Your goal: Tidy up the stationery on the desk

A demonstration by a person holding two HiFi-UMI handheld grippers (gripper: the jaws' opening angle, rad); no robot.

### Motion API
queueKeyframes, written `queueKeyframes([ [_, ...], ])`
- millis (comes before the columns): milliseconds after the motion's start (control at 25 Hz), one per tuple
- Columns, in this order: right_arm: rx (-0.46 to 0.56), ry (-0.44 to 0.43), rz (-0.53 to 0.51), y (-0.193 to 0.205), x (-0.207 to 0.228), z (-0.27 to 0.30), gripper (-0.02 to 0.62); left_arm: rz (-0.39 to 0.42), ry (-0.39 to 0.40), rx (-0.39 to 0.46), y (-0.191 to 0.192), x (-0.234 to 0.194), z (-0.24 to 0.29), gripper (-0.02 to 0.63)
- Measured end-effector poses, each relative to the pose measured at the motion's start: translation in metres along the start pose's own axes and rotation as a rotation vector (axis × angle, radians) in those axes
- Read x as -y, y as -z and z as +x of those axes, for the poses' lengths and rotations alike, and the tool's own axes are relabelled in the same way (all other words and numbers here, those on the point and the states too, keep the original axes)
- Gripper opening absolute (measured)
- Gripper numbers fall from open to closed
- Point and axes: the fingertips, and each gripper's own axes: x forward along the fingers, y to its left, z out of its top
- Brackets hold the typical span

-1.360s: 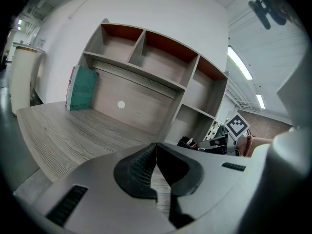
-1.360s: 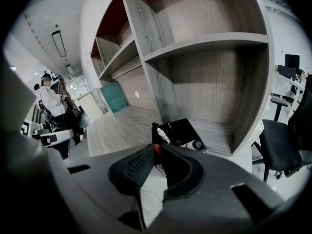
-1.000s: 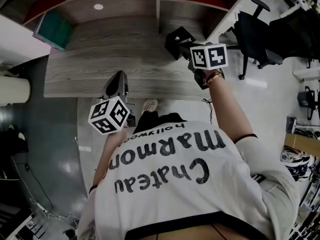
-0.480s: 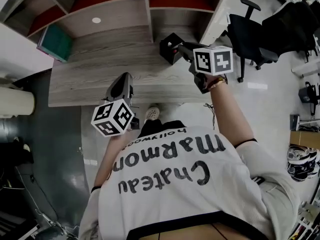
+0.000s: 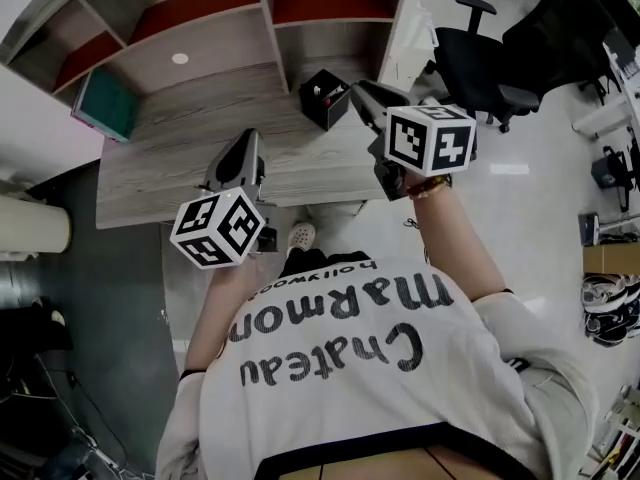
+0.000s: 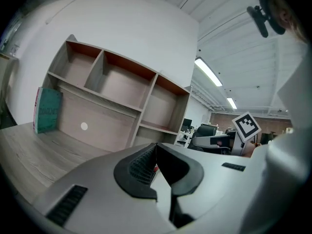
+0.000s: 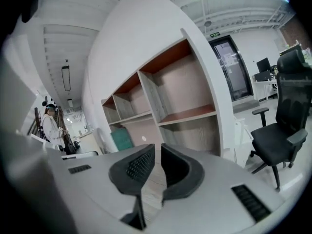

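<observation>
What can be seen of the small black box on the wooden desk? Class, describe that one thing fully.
The black box is a small, square, open-topped container, dark and matte, perhaps plastic. It stands upright on the grey wood-grain desk, near the desk's right end and in front of the shelf unit. Small items with red specks show inside, too small to identify. The right gripper has its tip just to the box's right; whether they touch cannot be told.

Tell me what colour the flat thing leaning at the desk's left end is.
The flat thing is teal green, clearest in the left gripper view.
</observation>
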Motion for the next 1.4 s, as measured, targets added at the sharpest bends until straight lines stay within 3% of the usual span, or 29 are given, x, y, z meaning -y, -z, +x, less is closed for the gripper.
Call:
queueKeyframes([
  [320,0.196,0.028,0.016,-0.013,-0.003,-0.049,0.012,0.047,0.092,0.038,-0.005,0.042,-0.001,0.017],
  [520,0.319,0.021,0.026,-0.014,0.002,-0.072,0.011,0.040,0.091,0.032,0.009,0.052,-0.001,0.017],
  [800,0.231,0.124,-0.054,0.018,0.013,-0.075,0.011,0.027,0.072,0.010,0.027,0.050,-0.006,0.017],
  [1400,0.161,0.145,-0.081,0.047,0.010,-0.071,0.011,0.020,0.015,-0.025,0.048,0.036,-0.023,0.017],
])
